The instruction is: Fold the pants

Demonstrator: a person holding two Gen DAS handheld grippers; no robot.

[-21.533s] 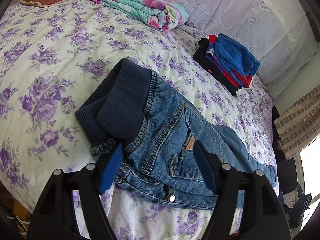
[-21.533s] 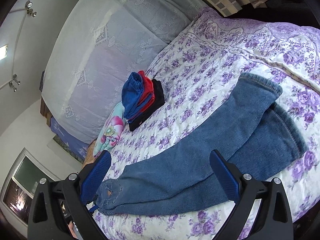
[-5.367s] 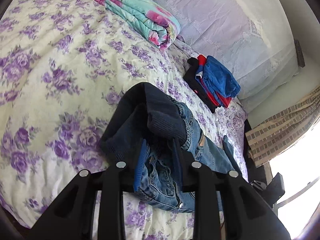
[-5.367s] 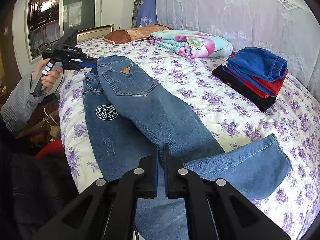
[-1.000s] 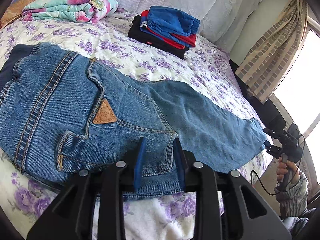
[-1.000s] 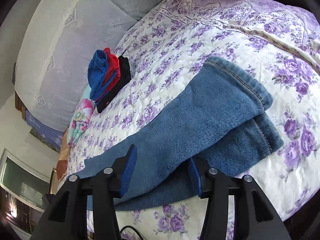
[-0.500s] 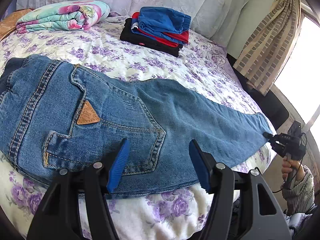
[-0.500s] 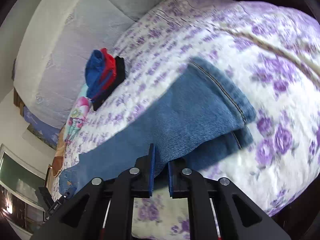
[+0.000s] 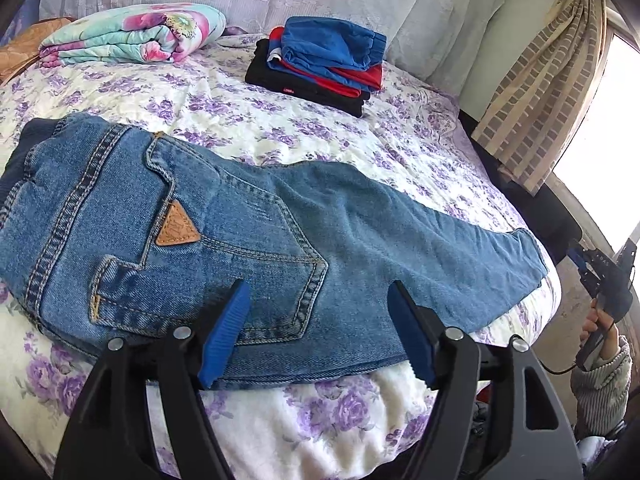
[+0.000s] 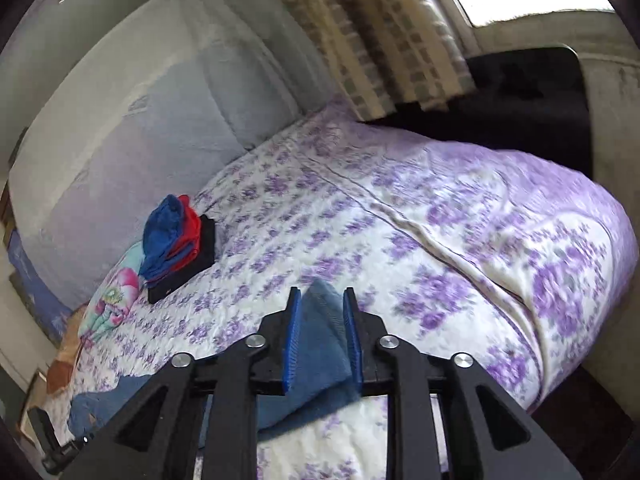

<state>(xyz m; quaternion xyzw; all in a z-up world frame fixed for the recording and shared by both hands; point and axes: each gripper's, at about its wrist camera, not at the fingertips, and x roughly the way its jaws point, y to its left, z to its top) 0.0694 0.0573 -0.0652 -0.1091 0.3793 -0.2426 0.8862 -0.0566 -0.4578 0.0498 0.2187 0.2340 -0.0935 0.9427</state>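
The blue denim pants [image 9: 248,240] lie flat along the near edge of the bed with the purple-flowered quilt [image 9: 280,136], legs laid one on the other, waistband to the left. The left tool [image 9: 320,334] hovers at the seat, jaws opening, pads off the cloth. The right tool [image 10: 322,334] is at the hem; its jaws are opening with the leg end between them, and the pads look clear of the denim. A stack of folded blue, red and black clothes [image 9: 320,60] sits well beyond.

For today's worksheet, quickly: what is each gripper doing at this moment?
Left gripper: jaws opening, wide apart above the jeans, gripping nothing.
Right gripper: jaws opening, jeans hem between them; whether the pads press it cannot be told.
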